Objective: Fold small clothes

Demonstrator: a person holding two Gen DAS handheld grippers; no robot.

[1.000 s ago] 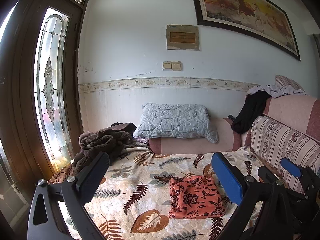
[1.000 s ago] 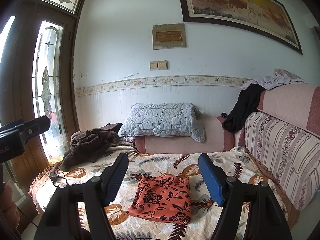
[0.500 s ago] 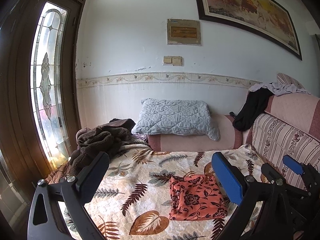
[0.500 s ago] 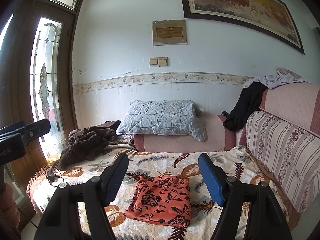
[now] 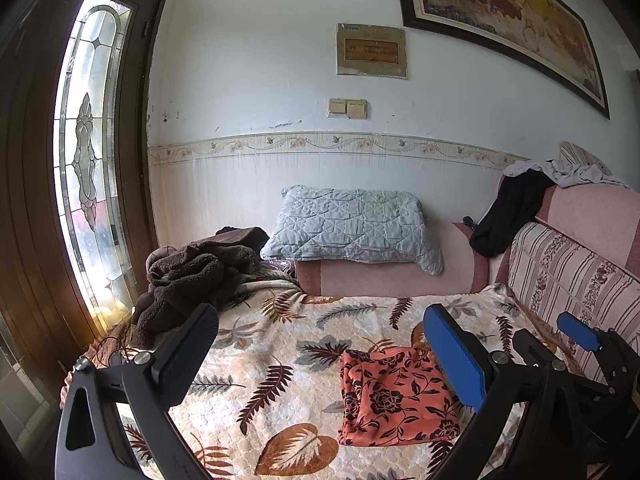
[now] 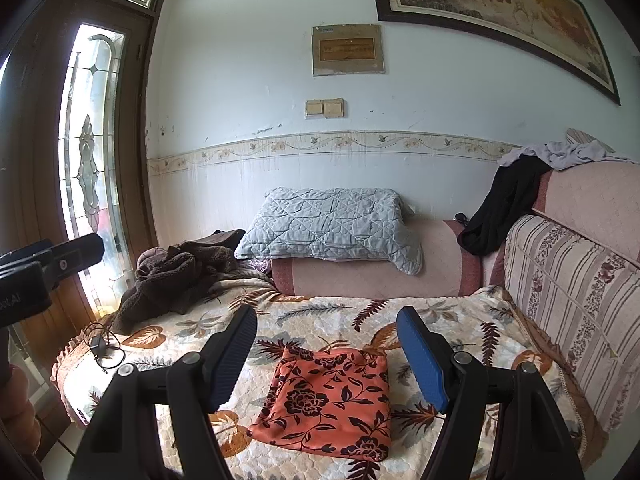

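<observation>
An orange cloth with dark flowers point(image 5: 392, 396) lies folded flat on the leaf-patterned quilt point(image 5: 280, 344) of a sofa bed. My left gripper point(image 5: 320, 314) hovers in front of it and to its left, open, with nothing between its fingers. In the right wrist view the same cloth point(image 6: 332, 392) sits centred below my right gripper point(image 6: 326, 314), which is also open and holds nothing. Neither gripper touches the cloth. The right gripper's blue pad point(image 5: 578, 332) shows at the right edge of the left wrist view. The left gripper's black body point(image 6: 60, 256) shows at the left of the right wrist view.
A brown fleece pile point(image 5: 188, 276) lies at the quilt's far left corner, with a cable and charger point(image 6: 100, 344) near that edge. A grey quilted pillow point(image 5: 352, 228) rests on the pink bolster behind. The striped backrest point(image 5: 572, 280) on the right carries a black garment point(image 5: 508, 216).
Both grippers have moved a little closer to the sofa bed, side by side. Their jaws stand as wide as before. The orange cloth has not moved.
</observation>
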